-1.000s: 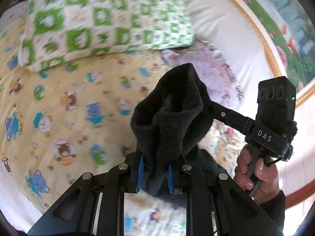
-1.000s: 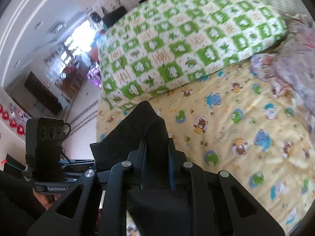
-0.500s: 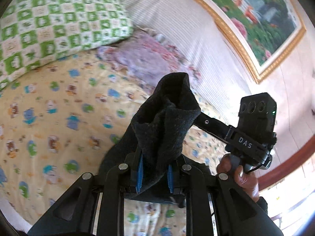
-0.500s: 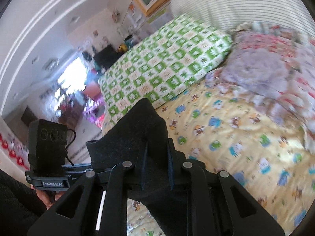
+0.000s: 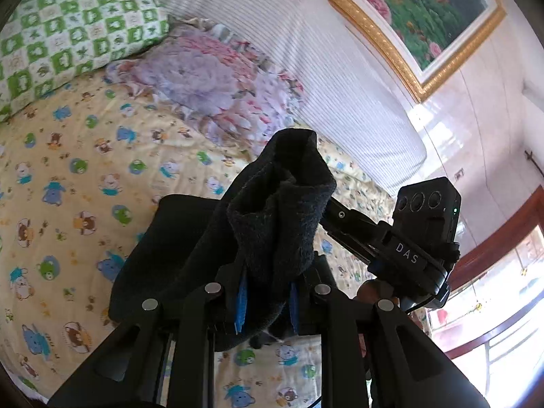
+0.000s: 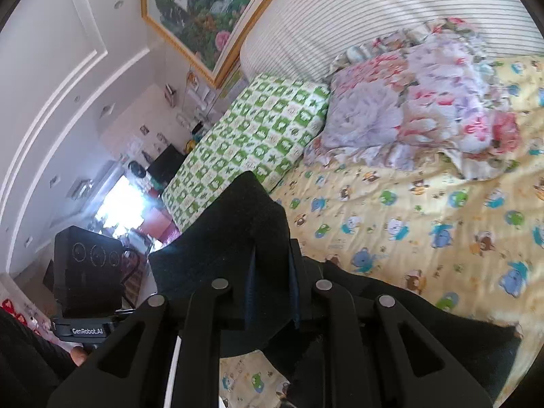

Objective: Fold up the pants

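Pants (image 5: 272, 224), black and fleecy-looking, were up off the bed between your two tools, a bunched fold of cloth poking up past each set of fingers. Your left gripper (image 5: 267, 301) was pinching a thick wad of the fabric between its blue pads, and your right gripper (image 6: 272, 292) was clamped the same way on another part of the garment, with the rest hanging slack toward the cartoon-print sheet (image 5: 68, 170). You could see the other tool from each camera, so your hands sat fairly close together. That cloth looked soft, limp and light, with no stiffness at all, so I judged it would sag and fold wherever gravity liked unless you kept it taut between the two pinches. The nap seemed grippy, not slippery, and nothing there could break. Best holds, to my eye, were an edge or a hem, taken flat rather than as a wad. Whether you had waistband or cuff I couldn't tell.
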A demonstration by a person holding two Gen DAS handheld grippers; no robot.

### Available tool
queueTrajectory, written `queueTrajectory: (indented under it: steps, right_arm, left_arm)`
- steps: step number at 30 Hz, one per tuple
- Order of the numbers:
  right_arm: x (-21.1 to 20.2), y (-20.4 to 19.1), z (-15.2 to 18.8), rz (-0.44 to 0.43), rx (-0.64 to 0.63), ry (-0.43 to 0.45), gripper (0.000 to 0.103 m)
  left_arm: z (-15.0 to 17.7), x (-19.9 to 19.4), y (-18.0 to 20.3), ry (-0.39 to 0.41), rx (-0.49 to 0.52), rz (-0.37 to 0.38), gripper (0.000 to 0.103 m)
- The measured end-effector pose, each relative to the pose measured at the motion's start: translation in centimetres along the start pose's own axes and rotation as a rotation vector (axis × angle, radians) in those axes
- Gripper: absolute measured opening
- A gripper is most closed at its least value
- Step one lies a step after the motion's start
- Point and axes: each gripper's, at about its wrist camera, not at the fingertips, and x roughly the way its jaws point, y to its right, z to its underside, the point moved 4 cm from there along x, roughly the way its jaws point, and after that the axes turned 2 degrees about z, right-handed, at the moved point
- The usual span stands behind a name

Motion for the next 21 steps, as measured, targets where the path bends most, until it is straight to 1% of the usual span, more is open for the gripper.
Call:
queueTrajectory:
  steps: [6,13,21]
  right_arm:
    - [-2.9,1.0,0.0,0.006,0.025,0.055,0.019]
    - [-4.7,2.8,0.4,0.032,0.044,0.08,0.019]
    - [-6.8,5.4,1.6,0.028,0.115,0.134,0.019]
  left_arm:
    - [0.3,1.0,2.5,-0.015,0.051,0.011,0.019]
    - [1.0,3.0,4.3,-0.049,0.088,0.009,0.019]
    - [2.2,5.7,6.5,-0.076,0.169,-0.024,0.019]
